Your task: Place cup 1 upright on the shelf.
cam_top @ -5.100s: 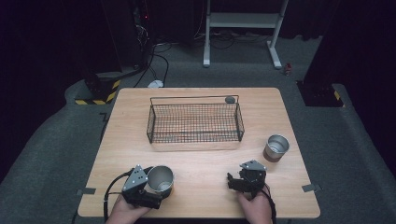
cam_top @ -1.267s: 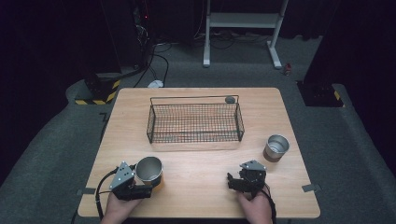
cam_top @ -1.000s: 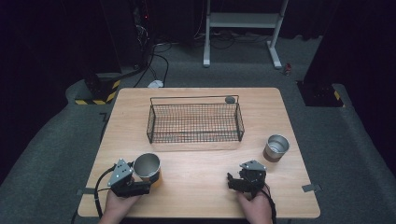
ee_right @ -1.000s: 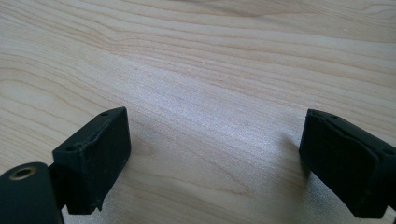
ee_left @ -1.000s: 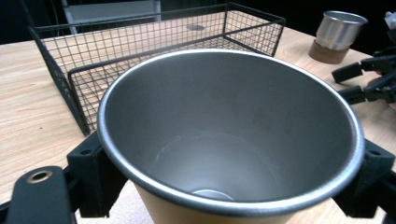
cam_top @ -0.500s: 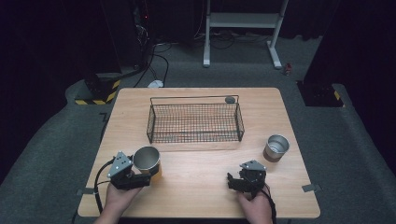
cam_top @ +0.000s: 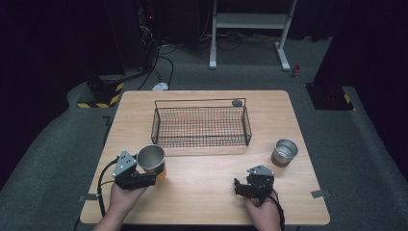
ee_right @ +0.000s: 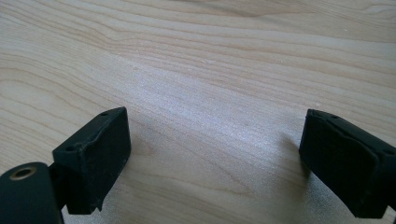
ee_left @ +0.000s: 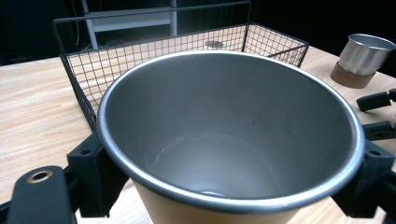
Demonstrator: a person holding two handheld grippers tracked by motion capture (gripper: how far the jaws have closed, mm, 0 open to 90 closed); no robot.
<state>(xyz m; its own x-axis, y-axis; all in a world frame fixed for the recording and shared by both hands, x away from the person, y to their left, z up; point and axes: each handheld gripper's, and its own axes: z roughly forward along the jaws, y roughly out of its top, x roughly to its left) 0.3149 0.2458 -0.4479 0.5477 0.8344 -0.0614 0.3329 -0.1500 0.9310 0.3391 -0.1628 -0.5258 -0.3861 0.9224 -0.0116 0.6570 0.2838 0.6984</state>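
Jaws of left gripper (ee_left: 224,186) around steel cup (ee_left: 229,140).

A light wooden table (cam_top: 202,192) stands on grey carpet. On it rest a black wire basket (cam_top: 201,126) and, to the right, a steel cup (cam_top: 284,152).

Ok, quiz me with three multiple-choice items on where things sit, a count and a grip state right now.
1. Where is the wire basket?
A. middle of the table, far half
B. on the floor
C. in the right gripper

2. How many metal cups are there?
A. one
B. two
C. four

3. The left gripper is:
A. open over bare table
B. shut on a cup
C. inside the basket

Answers: 1 A, the high view shows it mid-table. 2 B, the held cup and the second cup. 3 B, the left gripper view shows both jaws against the cup's sides.
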